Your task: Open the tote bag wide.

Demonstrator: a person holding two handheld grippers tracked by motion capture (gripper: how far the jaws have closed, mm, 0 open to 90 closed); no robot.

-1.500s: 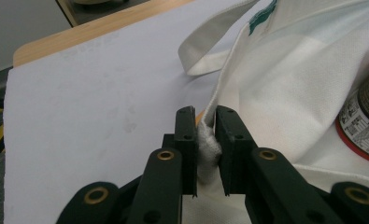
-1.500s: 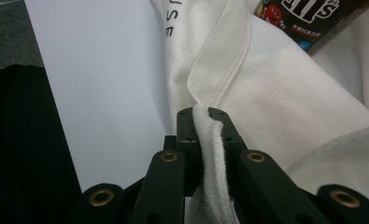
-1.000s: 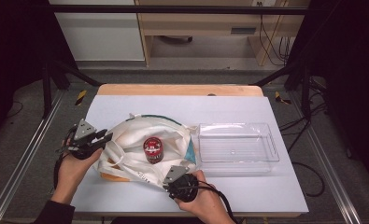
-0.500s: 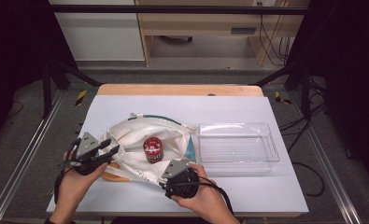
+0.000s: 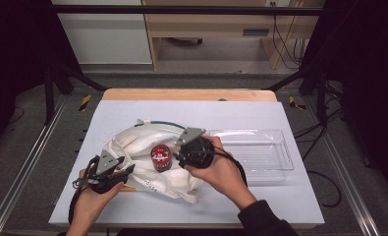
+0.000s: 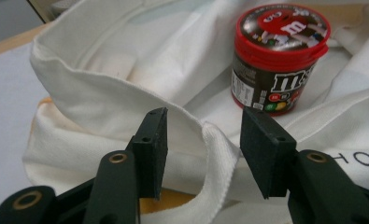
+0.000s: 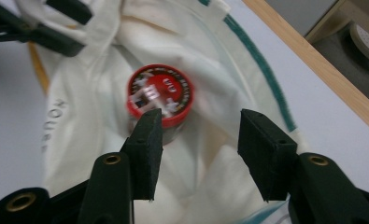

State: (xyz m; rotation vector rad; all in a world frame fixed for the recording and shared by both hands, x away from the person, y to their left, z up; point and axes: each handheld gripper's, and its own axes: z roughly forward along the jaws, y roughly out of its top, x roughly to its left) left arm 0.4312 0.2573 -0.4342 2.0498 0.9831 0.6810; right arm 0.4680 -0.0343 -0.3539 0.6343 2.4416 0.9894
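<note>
- High view: an M&M's candy tub [image 5: 160, 157] is seen standing upright on a white cloth bag [image 5: 142, 147] on the table [image 5: 240, 115]. The left gripper [image 5: 125, 171] is held at the bag's left edge. The right gripper [image 5: 178, 156] is held just right of the tub. A clear plastic tray [image 5: 260, 152] is set beside the bag.
- Left gripper view: the jaws are spread wide, with a fold of the bag's rim between them. The tub [image 6: 278, 58] is seen behind.
- Right gripper view: the jaws are spread wide above the bag [image 7: 205, 70], near the tub [image 7: 159, 100], not touching it.

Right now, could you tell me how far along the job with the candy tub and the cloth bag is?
Early. The candy tub stands upright on the opened cloth bag, not yet gripped. The right gripper is near it, jaws open. The left gripper straddles the bag's edge, jaws open. Left: gripping the tub and moving it, perhaps into the clear tray.
</note>
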